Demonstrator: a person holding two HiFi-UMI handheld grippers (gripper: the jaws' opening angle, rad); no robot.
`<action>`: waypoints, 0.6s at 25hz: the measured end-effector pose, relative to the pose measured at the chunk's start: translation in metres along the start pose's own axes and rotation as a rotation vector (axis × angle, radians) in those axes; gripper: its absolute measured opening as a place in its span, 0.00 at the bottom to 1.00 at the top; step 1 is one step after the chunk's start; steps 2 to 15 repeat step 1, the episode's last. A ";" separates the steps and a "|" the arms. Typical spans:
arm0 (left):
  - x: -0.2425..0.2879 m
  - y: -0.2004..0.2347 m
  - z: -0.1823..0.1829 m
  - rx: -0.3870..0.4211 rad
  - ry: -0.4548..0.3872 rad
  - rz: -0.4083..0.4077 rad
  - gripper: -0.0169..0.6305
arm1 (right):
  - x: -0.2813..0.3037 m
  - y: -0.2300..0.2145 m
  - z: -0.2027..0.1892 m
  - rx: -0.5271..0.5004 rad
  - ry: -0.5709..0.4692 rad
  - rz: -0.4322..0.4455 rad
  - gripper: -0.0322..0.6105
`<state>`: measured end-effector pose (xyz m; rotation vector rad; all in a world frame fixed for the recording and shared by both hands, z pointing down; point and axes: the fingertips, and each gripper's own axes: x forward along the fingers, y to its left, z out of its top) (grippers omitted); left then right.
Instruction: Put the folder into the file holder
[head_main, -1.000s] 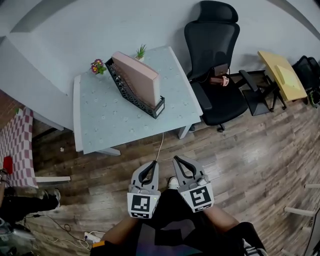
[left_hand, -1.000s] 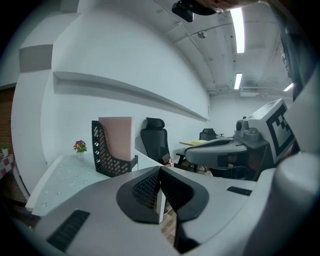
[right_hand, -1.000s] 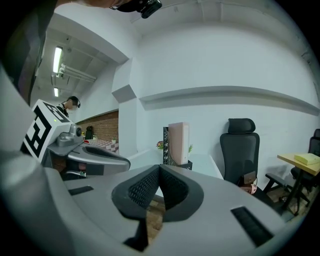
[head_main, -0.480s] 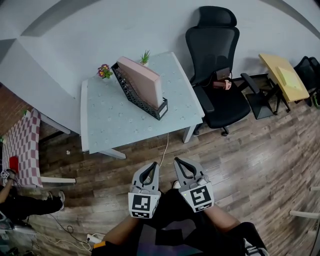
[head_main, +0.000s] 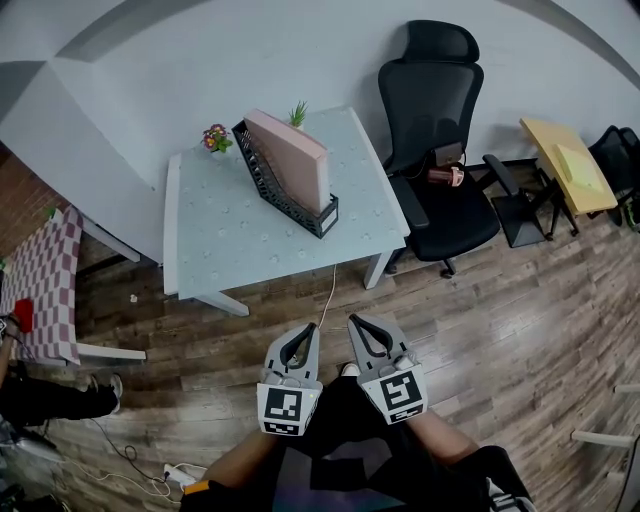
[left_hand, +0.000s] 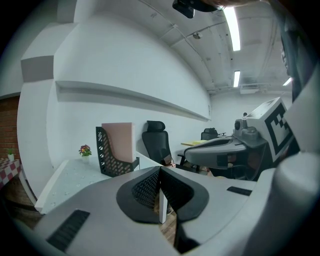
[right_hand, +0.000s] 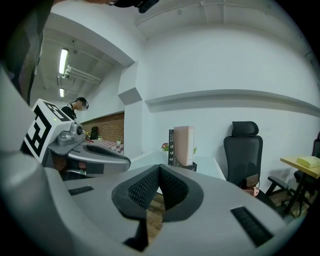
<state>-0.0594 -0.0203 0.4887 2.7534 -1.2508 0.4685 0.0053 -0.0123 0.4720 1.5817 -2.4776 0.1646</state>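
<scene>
A pink folder (head_main: 292, 158) stands upright inside the black mesh file holder (head_main: 275, 190) on the pale table (head_main: 220, 250). The same folder (left_hand: 118, 141) and holder (left_hand: 106, 157) show in the left gripper view, and the folder (right_hand: 183, 145) shows again in the right gripper view. My left gripper (head_main: 312, 328) and right gripper (head_main: 352, 320) hang side by side over the wooden floor, well short of the table, close to my body. Both are shut with nothing between the jaws.
A black office chair (head_main: 437, 150) stands to the right of the table. Two small potted plants (head_main: 215, 136) sit at the table's far edge. A yellow side table (head_main: 565, 165) is at far right, a checked cloth (head_main: 40, 290) at far left. A cable (head_main: 325, 295) hangs from the table.
The view has shifted a little, so the table and chair sit slightly farther right and lower in the picture. Both grippers stay shut in the same place near my body.
</scene>
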 end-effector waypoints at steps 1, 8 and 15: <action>-0.001 -0.001 0.000 0.000 -0.001 -0.001 0.04 | -0.002 0.001 0.000 0.000 -0.001 -0.001 0.07; -0.001 -0.001 0.000 0.000 -0.001 -0.001 0.04 | -0.002 0.001 0.000 0.000 -0.001 -0.001 0.07; -0.001 -0.001 0.000 0.000 -0.001 -0.001 0.04 | -0.002 0.001 0.000 0.000 -0.001 -0.001 0.07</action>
